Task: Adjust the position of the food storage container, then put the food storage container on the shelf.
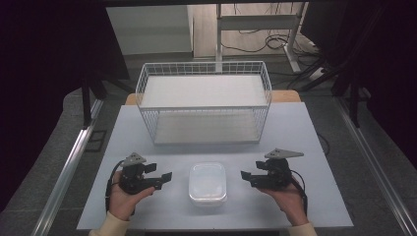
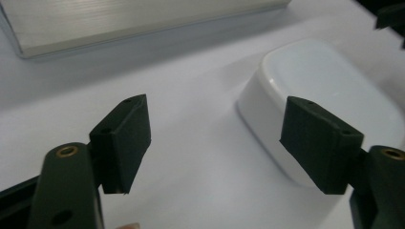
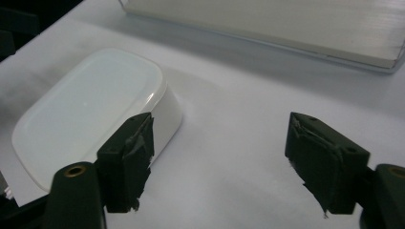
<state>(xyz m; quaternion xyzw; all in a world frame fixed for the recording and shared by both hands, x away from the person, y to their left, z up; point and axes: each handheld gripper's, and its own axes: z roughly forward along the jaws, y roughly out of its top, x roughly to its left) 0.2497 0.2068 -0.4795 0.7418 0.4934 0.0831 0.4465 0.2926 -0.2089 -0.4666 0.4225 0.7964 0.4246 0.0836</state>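
Note:
A white lidded plastic box (image 1: 208, 183) with rounded corners lies flat on the table between my two grippers. In the left gripper view the box (image 2: 325, 90) is ahead and to the right; in the right gripper view the box (image 3: 95, 109) is ahead and to the left. My left gripper (image 1: 166, 179) rests on the table left of the box, held by a hand, its jaws wide apart with nothing between them (image 2: 215, 143). My right gripper (image 1: 244, 176) sits to the right of the box, also open and empty (image 3: 219, 157). Neither touches the box.
A white wire basket shelf (image 1: 204, 101) with two flat white levels stands at the back middle of the pale table (image 1: 295, 128). Its lower board (image 3: 286, 24) lies ahead of both grippers. Dark floor and metal rails flank the table.

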